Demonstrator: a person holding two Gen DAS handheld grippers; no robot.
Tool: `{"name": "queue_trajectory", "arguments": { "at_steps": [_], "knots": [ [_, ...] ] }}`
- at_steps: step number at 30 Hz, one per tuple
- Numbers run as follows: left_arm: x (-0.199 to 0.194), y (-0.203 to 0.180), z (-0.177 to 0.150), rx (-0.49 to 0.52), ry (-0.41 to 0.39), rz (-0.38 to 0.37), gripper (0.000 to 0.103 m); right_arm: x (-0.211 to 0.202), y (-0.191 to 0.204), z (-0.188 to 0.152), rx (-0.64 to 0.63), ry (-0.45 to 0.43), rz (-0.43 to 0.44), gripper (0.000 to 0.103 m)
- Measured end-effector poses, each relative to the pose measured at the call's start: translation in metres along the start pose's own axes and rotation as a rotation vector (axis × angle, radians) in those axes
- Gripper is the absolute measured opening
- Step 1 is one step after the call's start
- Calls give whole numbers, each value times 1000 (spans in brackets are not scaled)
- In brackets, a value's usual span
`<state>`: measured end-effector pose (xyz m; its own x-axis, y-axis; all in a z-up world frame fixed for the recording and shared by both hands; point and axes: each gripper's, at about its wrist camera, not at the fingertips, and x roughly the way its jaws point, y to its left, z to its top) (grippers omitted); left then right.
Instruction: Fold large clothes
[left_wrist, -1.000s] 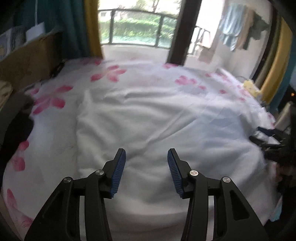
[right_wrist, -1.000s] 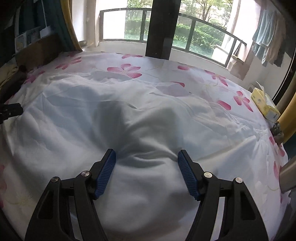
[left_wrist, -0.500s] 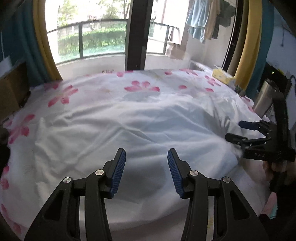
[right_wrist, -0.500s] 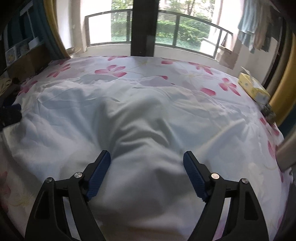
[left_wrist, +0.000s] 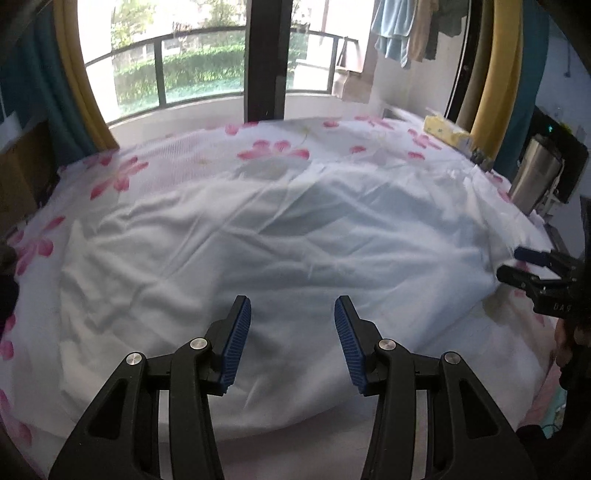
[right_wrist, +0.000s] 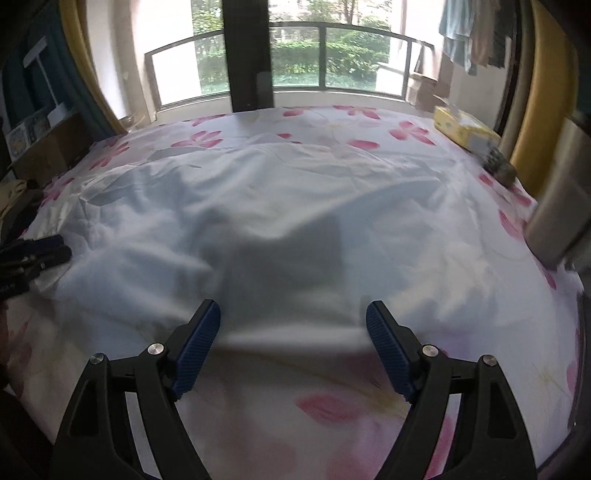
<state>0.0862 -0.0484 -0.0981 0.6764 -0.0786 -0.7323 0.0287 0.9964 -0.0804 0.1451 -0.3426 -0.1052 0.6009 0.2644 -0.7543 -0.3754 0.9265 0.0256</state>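
A large white garment (left_wrist: 280, 243) lies spread and creased over a bed with a pink-flower sheet (left_wrist: 273, 149). It also shows in the right wrist view (right_wrist: 280, 221), where its near hem (right_wrist: 291, 334) runs between my jaws. My left gripper (left_wrist: 292, 332) is open and empty, above the garment's near part. My right gripper (right_wrist: 293, 339) is wide open and empty, over the hem. The right gripper also shows at the right edge of the left wrist view (left_wrist: 517, 264); the left gripper shows at the left edge of the right wrist view (right_wrist: 40, 253).
A yellow tissue pack (right_wrist: 463, 129) and a small dark object (right_wrist: 500, 166) lie at the bed's far right. A metal flask (left_wrist: 533, 177) stands to the right. A cardboard box (right_wrist: 48, 151) sits at the left. Windows and curtains are behind the bed.
Both grippers have drawn back toward the near edge of the bed and swung to face the window. The right gripper's jaws have opened wider. The garment lies flatter.
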Motion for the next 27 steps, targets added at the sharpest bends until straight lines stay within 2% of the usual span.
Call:
{"name": "queue_trajectory", "arguments": {
  "at_steps": [6, 13, 15, 21, 27],
  "knots": [
    [5, -12, 22, 1, -35, -34, 49, -12, -44, -12, 119, 20, -4, 81],
    [26, -25, 45, 7, -44, -51, 49, -7, -73, -8, 289, -15, 164, 87],
    [34, -27, 49, 6, -40, -54, 49, -3, -76, -4, 319, -22, 187, 92],
    [63, -24, 49, -32, 5, -64, 49, 16, -80, 17, 373, -40, 213, 98],
    [64, -21, 50, -72, -54, -73, 49, 41, -74, 45, 356, -52, 267, 102]
  ]
}}
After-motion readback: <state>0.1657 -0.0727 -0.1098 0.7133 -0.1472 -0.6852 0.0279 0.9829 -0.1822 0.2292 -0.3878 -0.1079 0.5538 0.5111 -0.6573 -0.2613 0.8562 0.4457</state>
